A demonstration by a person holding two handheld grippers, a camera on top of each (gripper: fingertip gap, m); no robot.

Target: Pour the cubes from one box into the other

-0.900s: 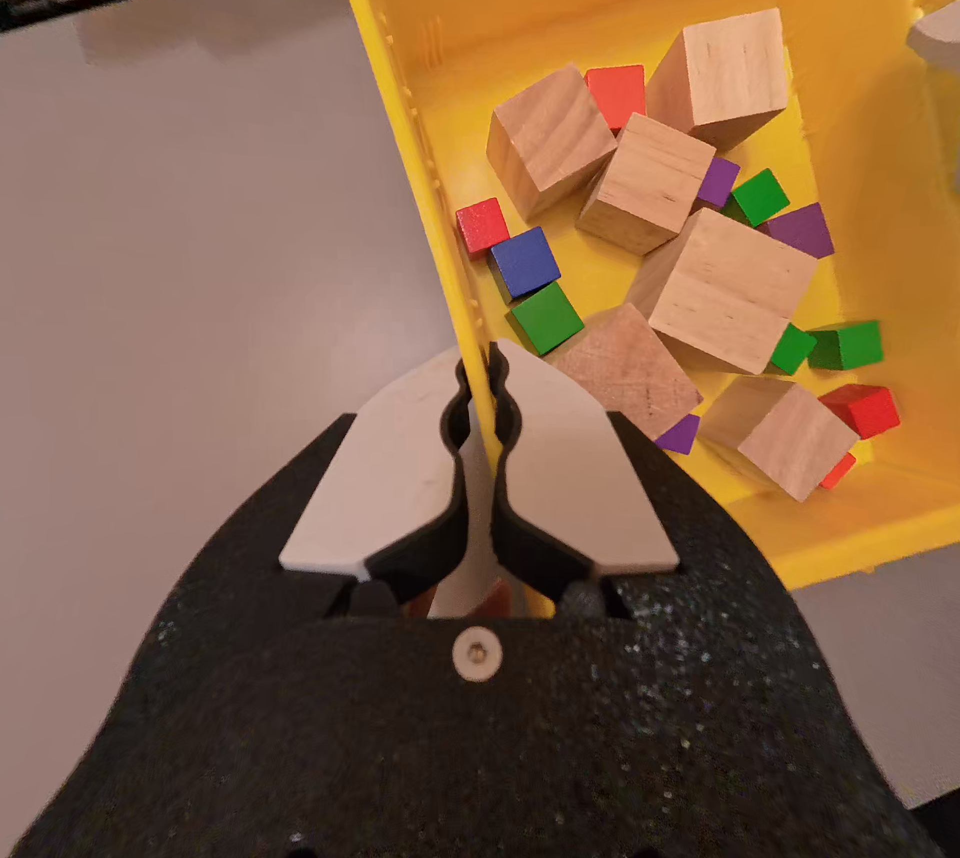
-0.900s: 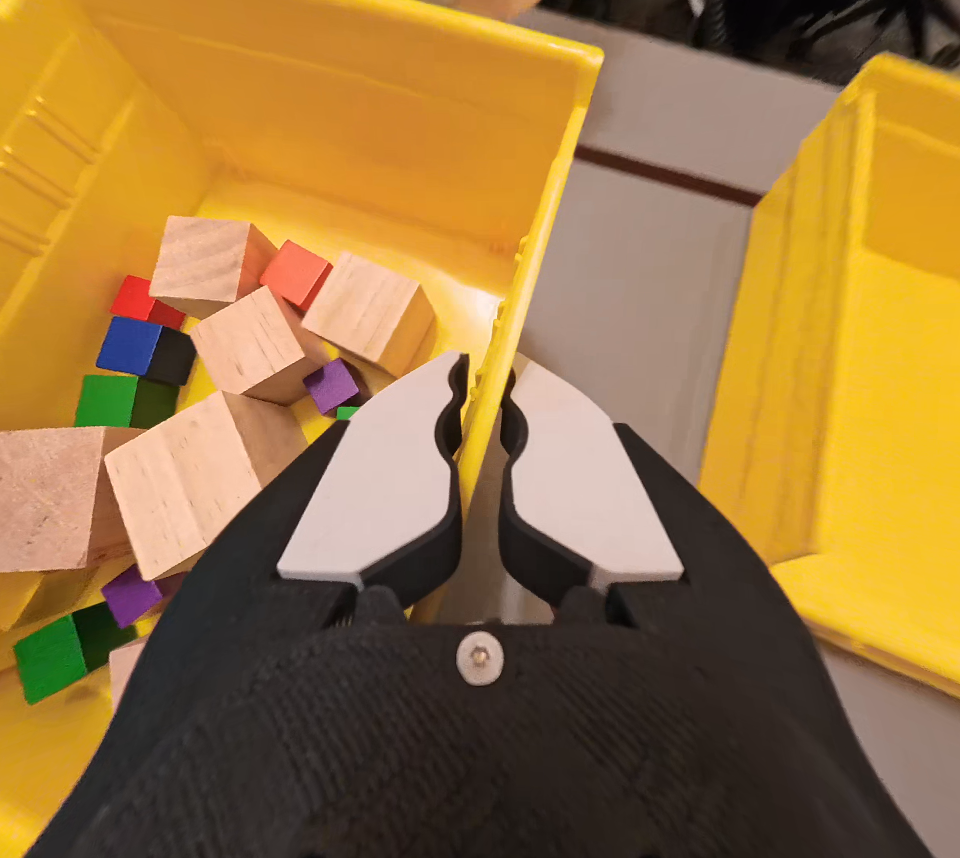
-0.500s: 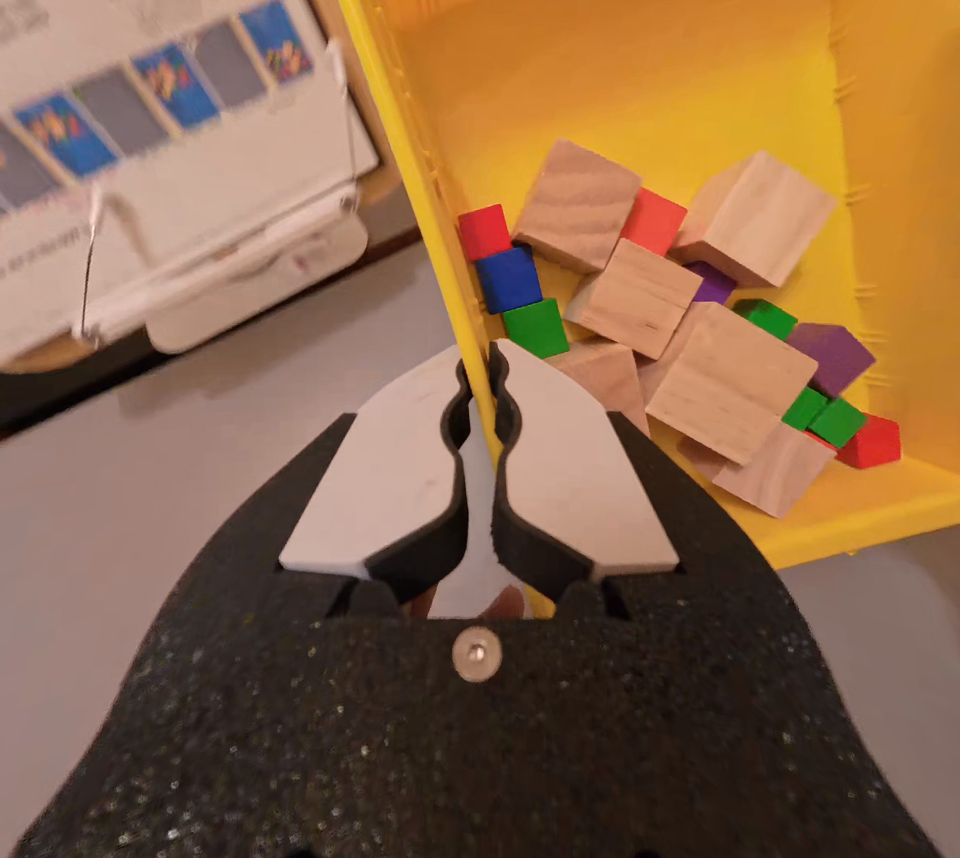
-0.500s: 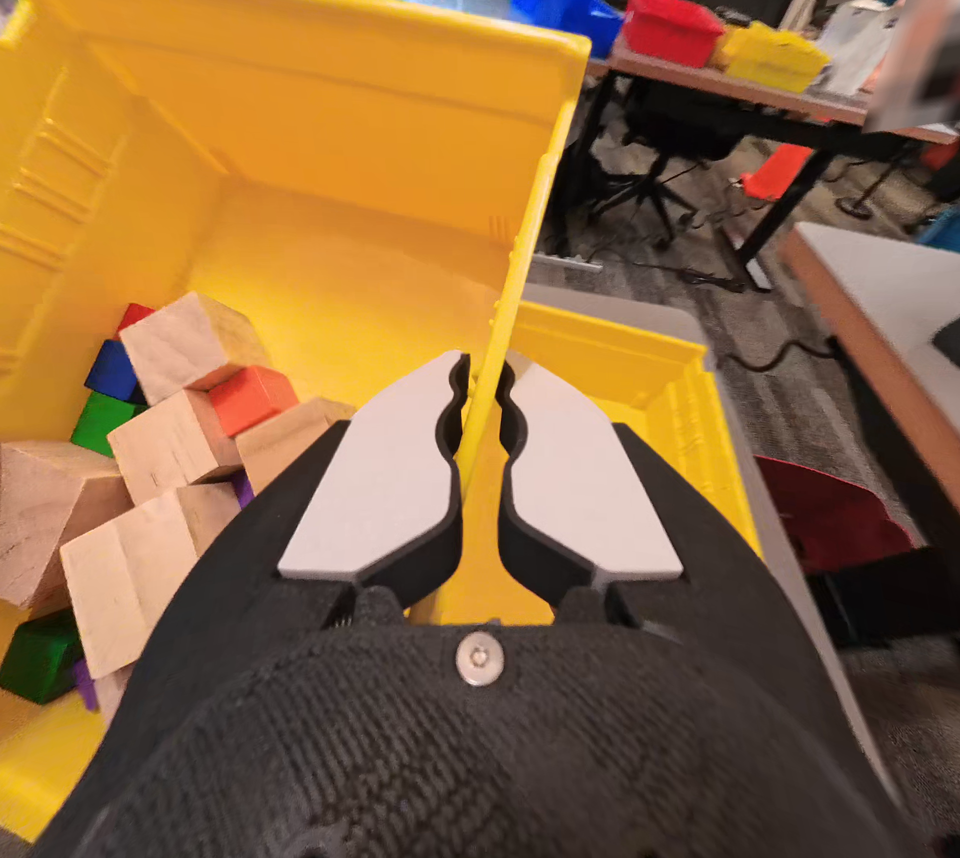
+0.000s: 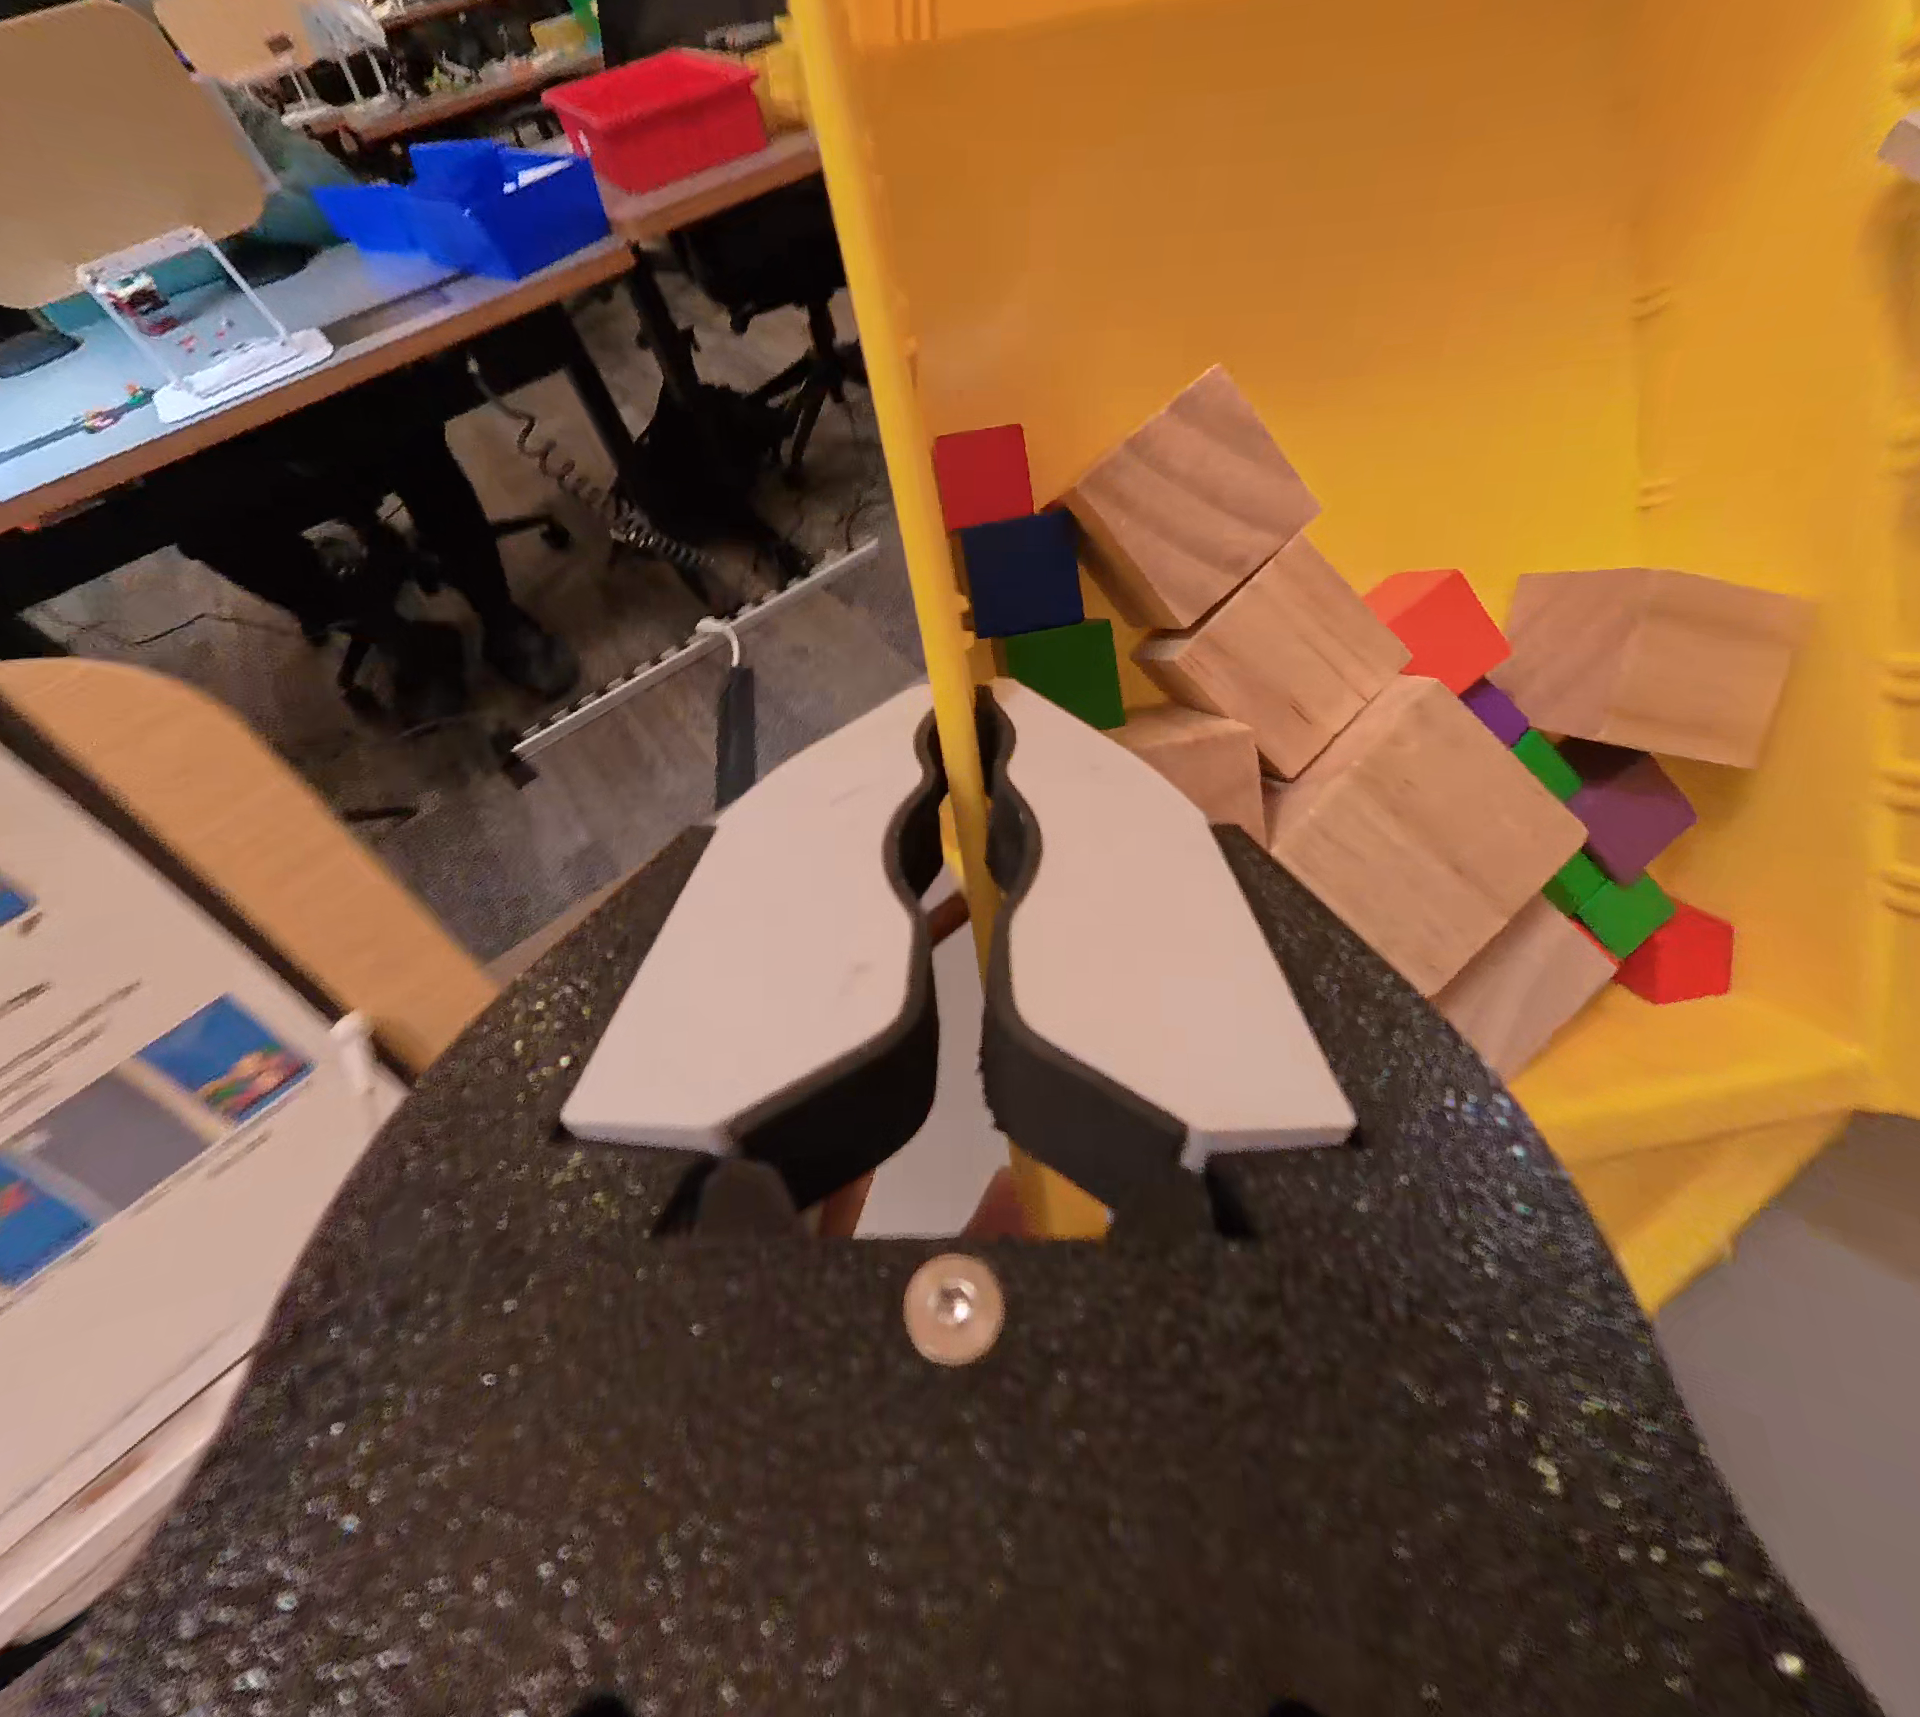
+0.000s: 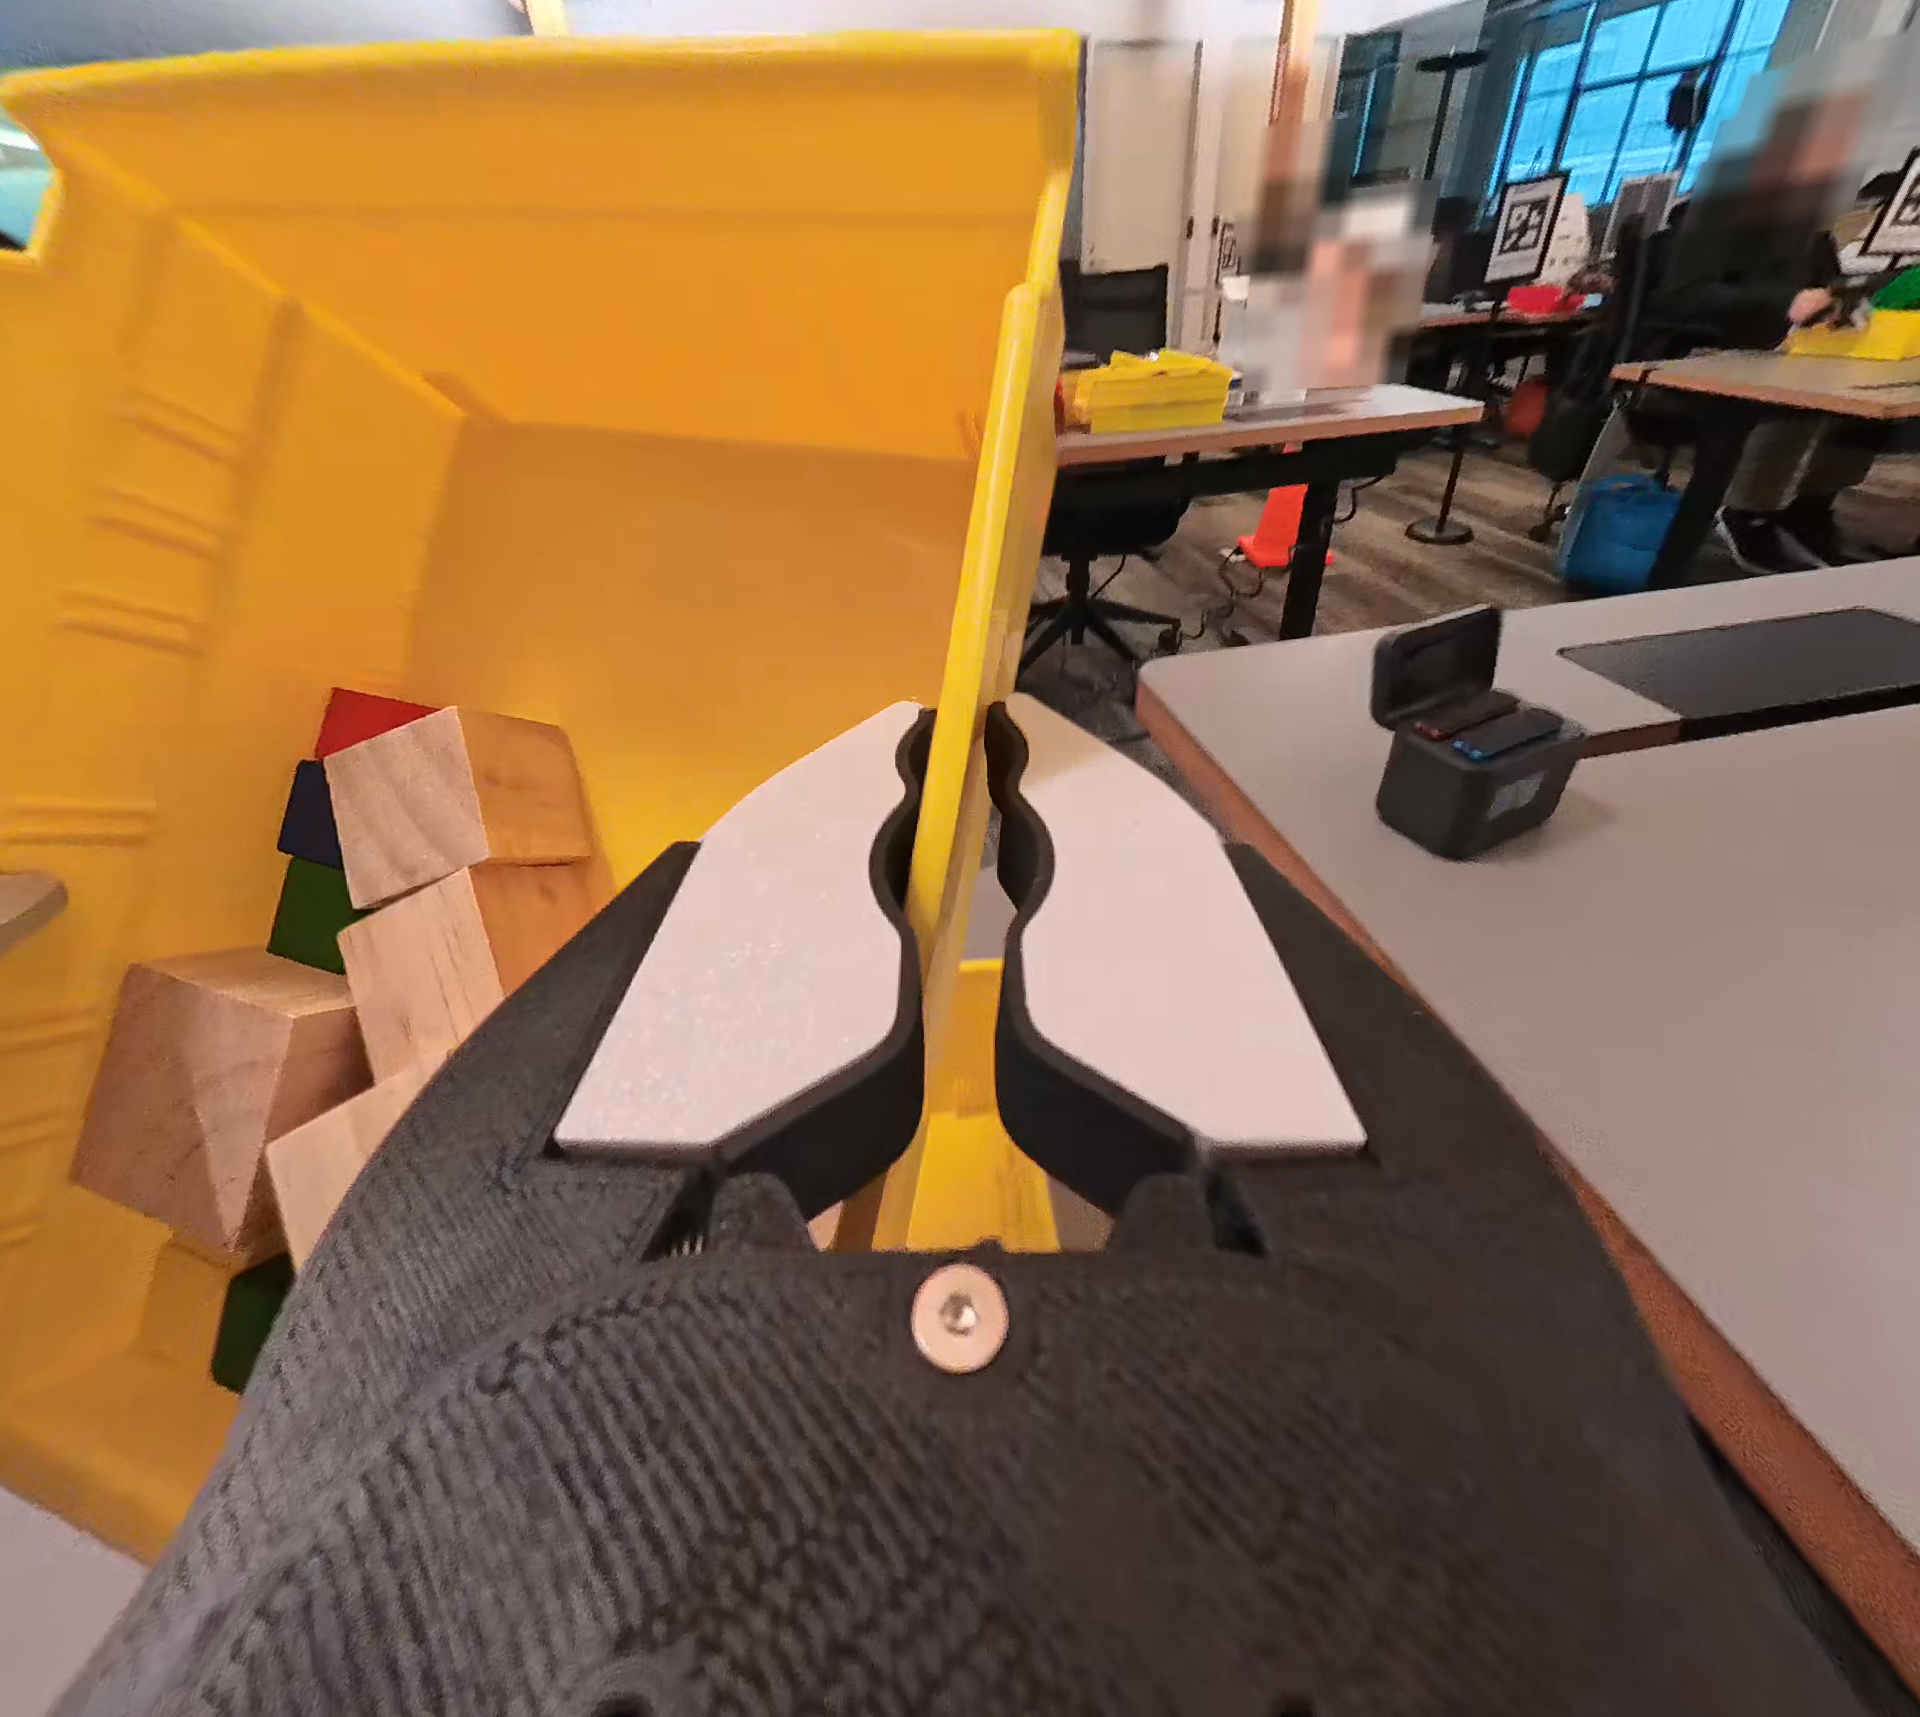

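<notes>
Yellow bin (image 5: pixel 1351 233) tipped steeper since earlier; cubes (image 5: pixel 1382 732) slid into its low corner. Left gripper (image 5: pixel 961 732) and right gripper (image 6: pixel 951 722) each clamp a side wall.

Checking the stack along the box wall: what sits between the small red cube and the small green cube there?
In the left wrist view, a dark blue cube sits between the red cube and green cube.

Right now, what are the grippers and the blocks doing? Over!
Left gripper and right gripper shut on yellow box walls. Cubes piled at low front end. Nothing in the way.
</notes>
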